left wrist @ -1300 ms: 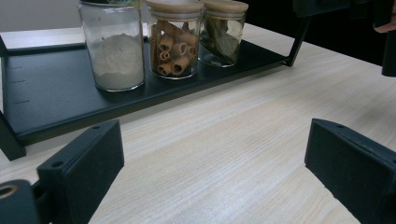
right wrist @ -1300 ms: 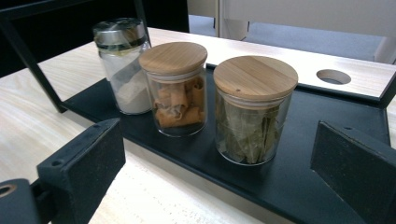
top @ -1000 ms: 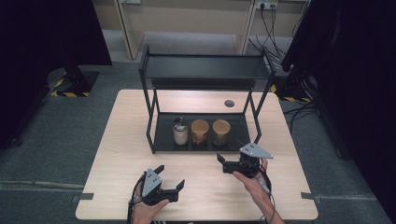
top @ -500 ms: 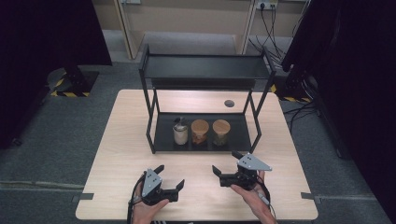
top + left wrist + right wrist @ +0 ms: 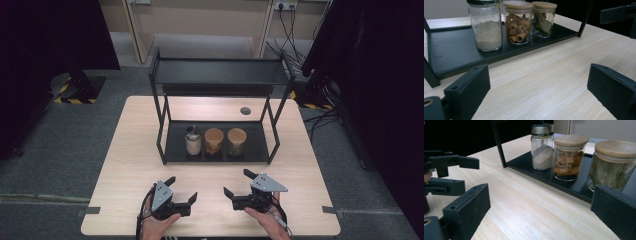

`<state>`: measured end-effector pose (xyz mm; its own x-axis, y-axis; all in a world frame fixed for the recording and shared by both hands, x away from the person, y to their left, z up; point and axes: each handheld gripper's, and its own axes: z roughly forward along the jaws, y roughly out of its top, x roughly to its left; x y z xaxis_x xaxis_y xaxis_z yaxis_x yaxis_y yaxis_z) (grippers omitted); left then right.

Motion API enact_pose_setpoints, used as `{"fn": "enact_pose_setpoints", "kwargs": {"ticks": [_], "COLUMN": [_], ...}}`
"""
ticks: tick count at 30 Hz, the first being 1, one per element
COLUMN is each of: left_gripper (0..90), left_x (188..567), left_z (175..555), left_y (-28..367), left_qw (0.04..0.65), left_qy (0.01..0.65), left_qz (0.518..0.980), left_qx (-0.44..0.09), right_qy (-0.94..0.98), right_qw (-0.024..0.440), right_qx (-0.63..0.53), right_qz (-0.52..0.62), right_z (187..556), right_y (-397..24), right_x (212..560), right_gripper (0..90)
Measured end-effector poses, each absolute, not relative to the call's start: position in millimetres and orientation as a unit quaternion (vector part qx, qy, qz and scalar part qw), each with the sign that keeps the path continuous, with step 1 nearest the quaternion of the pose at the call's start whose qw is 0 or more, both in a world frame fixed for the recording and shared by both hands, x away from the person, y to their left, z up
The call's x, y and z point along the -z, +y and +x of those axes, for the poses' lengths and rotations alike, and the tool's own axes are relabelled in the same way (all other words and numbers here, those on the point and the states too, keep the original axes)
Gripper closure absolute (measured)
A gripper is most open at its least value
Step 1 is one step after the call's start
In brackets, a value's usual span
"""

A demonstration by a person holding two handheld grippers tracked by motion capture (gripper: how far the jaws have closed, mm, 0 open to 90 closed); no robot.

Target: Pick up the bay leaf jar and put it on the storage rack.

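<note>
Both grippers rest low over the near edge of the wooden table (image 5: 130, 150), well short of the black two-tier rack (image 5: 220, 75) that stands toward the far edge. The left gripper (image 5: 180, 192) has its jaws spread wide and empty; the right gripper (image 5: 239, 182) is likewise spread, holding nothing. On the rack's bottom shelf three jars stand in a tight row: a metal-lidded jar of white powder (image 5: 485, 27) nearest the shelf's left end, a cinnamon-stick jar (image 5: 517, 22) with a wooden lid in the middle, and a bay-leaf jar (image 5: 614, 167) toward the right end.

The step in hand looks like an approach to one of these jars. Because the jars stand just beside one another, a clean grasp likely calls for coming in level under the upper shelf, jaws held wide, with one finger on the jar's front and the other behind it rather than between neighbours. The end jars seem easiest, each from its own side, keeping clear of the rack's front posts.
</note>
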<state>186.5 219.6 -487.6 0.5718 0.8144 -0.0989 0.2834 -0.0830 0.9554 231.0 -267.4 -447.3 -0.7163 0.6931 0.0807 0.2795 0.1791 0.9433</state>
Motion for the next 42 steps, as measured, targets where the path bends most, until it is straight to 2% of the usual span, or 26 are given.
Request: {"fn": "enact_pose_setpoints", "kwargs": {"ticks": [42], "left_gripper": [3.7], "left_x": [487.5], "left_z": [186.8], "left_y": [220.5], "left_qw": [0.55], "left_qy": [0.396], "left_qz": [0.694], "left_qx": [-0.242], "right_qy": [0.747], "right_qw": [0.173], "right_qx": [-0.548], "right_qz": [0.335], "right_z": [230.6], "right_y": [-268.3], "right_x": [453.8], "right_gripper": [2.6]}}
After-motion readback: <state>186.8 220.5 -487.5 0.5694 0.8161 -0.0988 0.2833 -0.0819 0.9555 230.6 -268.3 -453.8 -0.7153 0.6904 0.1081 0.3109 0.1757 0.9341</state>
